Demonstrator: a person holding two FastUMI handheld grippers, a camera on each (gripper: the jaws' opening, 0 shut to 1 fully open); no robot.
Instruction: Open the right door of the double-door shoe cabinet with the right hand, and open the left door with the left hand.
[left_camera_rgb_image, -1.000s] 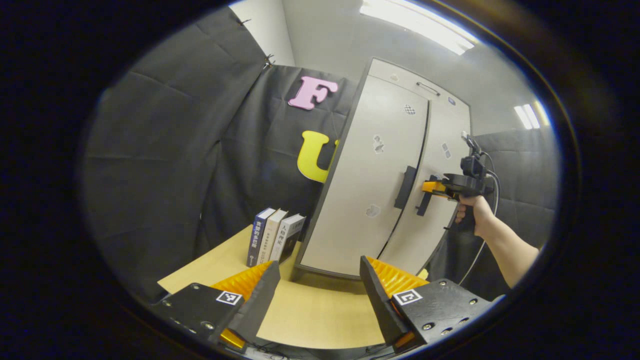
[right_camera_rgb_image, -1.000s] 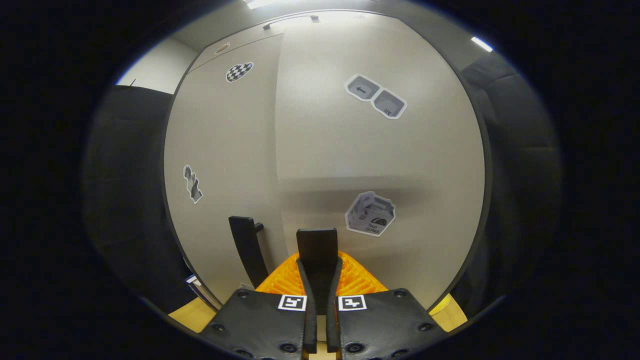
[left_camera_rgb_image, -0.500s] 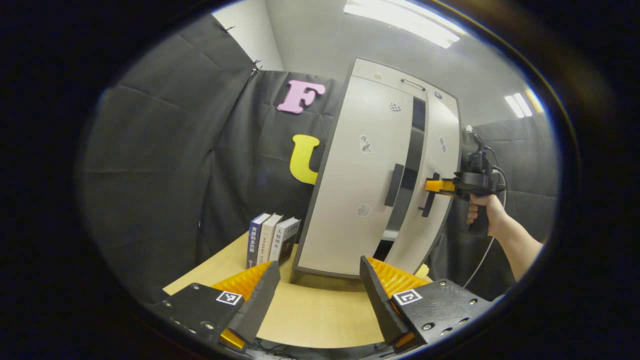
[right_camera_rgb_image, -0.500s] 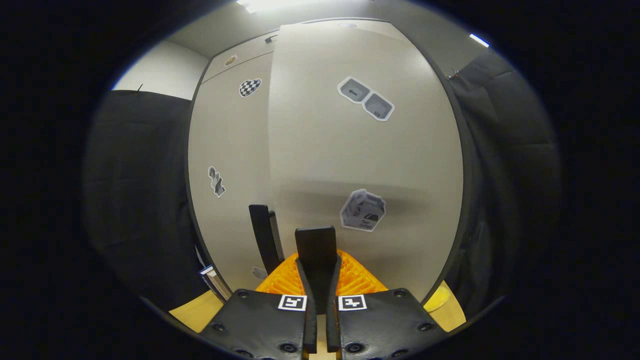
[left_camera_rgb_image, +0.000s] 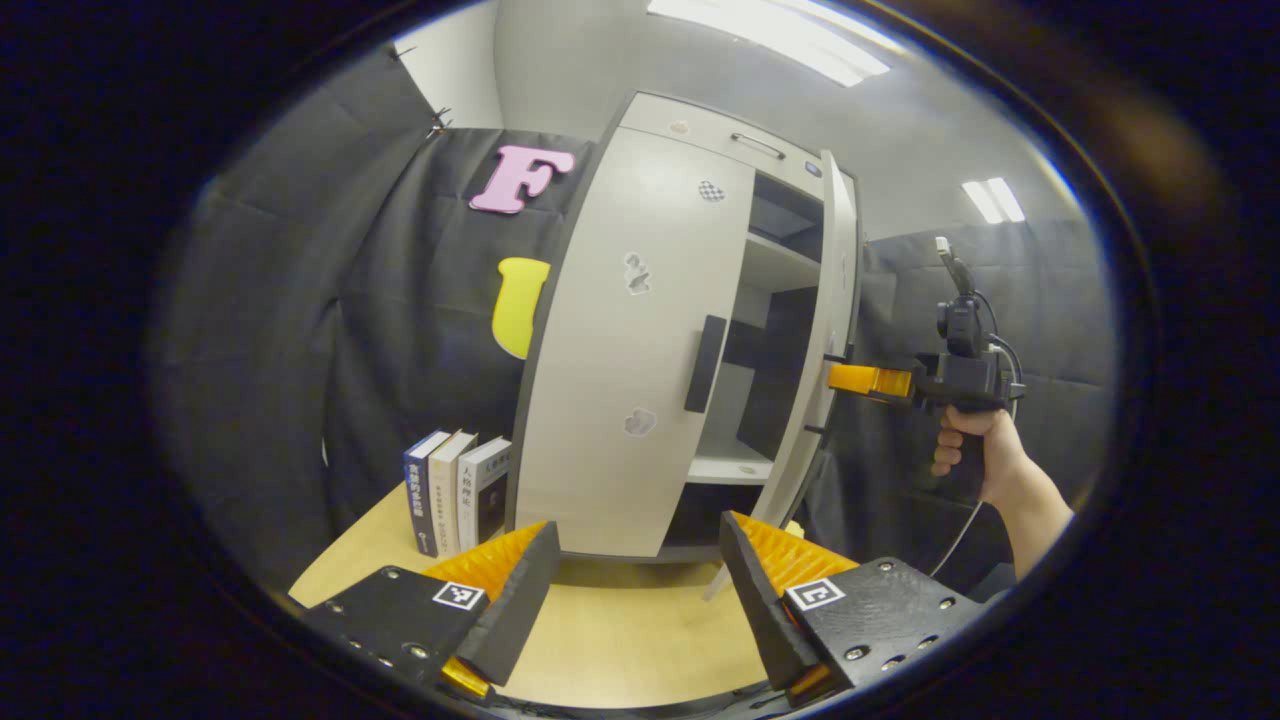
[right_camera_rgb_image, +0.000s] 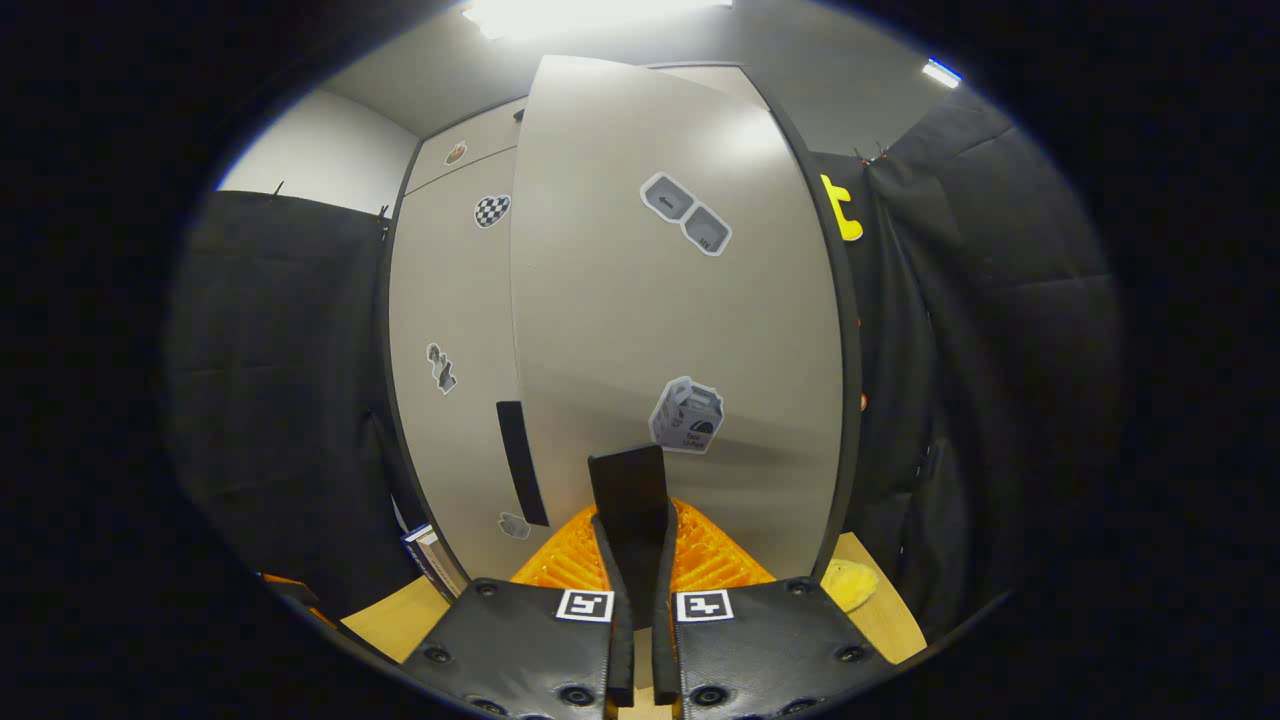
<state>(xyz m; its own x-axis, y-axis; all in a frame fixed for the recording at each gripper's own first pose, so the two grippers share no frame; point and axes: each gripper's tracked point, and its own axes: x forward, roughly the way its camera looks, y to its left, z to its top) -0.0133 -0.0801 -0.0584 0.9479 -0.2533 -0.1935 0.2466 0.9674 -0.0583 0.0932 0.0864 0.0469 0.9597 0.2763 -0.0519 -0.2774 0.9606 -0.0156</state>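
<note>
Swinging the right door (left_camera_rgb_image: 835, 330) is the step you are in: your right gripper (right_camera_rgb_image: 632, 540) has its fingers pinched on the right door's handle (right_camera_rgb_image: 628, 485), and in the left gripper view that door stands well out from the shoe cabinet (left_camera_rgb_image: 690, 130), shelves (left_camera_rgb_image: 775, 268) showing behind it. I judge this half nearly done. Your left gripper (left_camera_rgb_image: 630, 585) hangs spread and empty above the table (left_camera_rgb_image: 630, 640), well apart from the left door (left_camera_rgb_image: 630, 350), which is shut. Next, bring it up to the left door's handle (left_camera_rgb_image: 706, 364), straddle the bar, squeeze, and pull along the hinge arc, clear of the books (left_camera_rgb_image: 455, 490)
</note>
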